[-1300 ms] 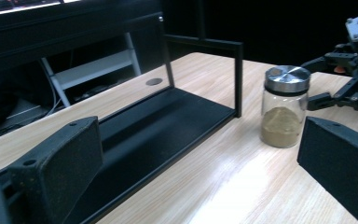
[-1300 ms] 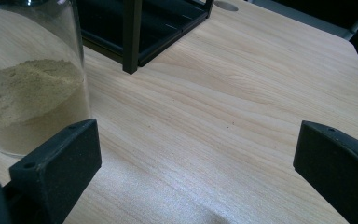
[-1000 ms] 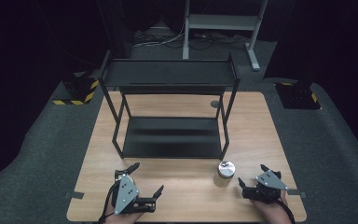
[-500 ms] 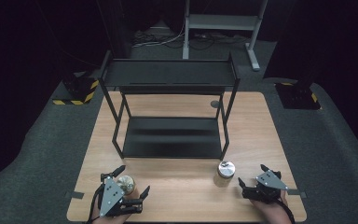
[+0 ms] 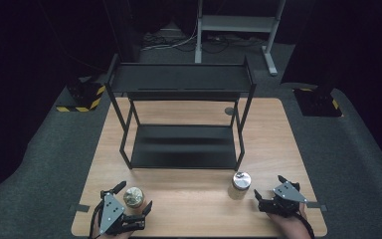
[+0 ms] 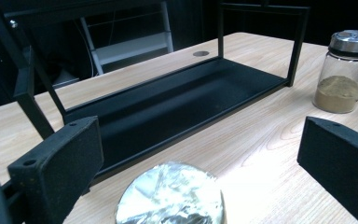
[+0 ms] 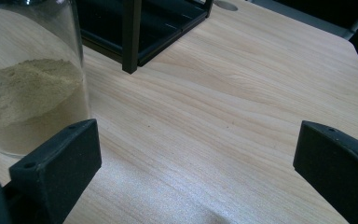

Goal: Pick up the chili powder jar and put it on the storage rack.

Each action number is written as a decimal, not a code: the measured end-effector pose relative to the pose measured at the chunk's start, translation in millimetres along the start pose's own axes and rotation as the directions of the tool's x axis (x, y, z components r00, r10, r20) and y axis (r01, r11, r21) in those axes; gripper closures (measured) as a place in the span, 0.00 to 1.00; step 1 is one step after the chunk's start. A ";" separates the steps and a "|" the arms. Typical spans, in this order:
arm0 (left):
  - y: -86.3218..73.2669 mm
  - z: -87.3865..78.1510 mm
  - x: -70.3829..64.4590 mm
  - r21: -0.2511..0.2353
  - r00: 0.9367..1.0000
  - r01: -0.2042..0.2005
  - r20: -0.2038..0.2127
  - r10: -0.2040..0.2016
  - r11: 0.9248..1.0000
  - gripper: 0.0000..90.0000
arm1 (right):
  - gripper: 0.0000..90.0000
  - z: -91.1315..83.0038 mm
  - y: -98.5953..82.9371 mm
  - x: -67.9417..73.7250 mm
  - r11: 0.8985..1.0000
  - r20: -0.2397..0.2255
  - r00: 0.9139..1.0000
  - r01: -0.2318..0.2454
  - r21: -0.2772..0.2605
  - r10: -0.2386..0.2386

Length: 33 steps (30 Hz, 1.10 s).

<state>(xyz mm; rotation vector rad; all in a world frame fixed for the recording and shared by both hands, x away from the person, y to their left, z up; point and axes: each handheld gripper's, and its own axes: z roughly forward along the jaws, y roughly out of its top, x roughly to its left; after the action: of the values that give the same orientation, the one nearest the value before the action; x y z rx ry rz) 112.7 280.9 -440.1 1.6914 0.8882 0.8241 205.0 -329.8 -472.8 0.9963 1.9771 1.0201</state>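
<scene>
Since a second ago, your left tongs (image 5: 135, 200) have pulled back and now straddle, jaws wide, the gold-lidded jar (image 5: 133, 197) at the surface's (image 5: 189, 219) near-left edge. Your right tongs (image 5: 267, 192), also wide, sit beside the powder jar (image 5: 240, 184). Close off-center and the left jar may tip.

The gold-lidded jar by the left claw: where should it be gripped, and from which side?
Grip the gold-lidded jar on its round body just under the lid, coming level from the table's near edge. It stands upright and already sits between the open jaws of the left claw, so closing on opposite sides should probably hold it.
</scene>
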 end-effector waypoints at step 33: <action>-23.5 3.1 8.3 0.052 0.997 0.080 -0.005 -0.080 0.995 0.02 | 0.00 -0.1 -0.2 -0.8 1.000 -0.006 1.000 0.003 -0.001 -0.003</action>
<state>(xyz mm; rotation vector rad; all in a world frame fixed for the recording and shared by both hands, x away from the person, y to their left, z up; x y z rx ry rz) 115.5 291.7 -462.6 1.6885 0.9805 0.7555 205.3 -330.5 -472.7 0.9909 1.9818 1.0234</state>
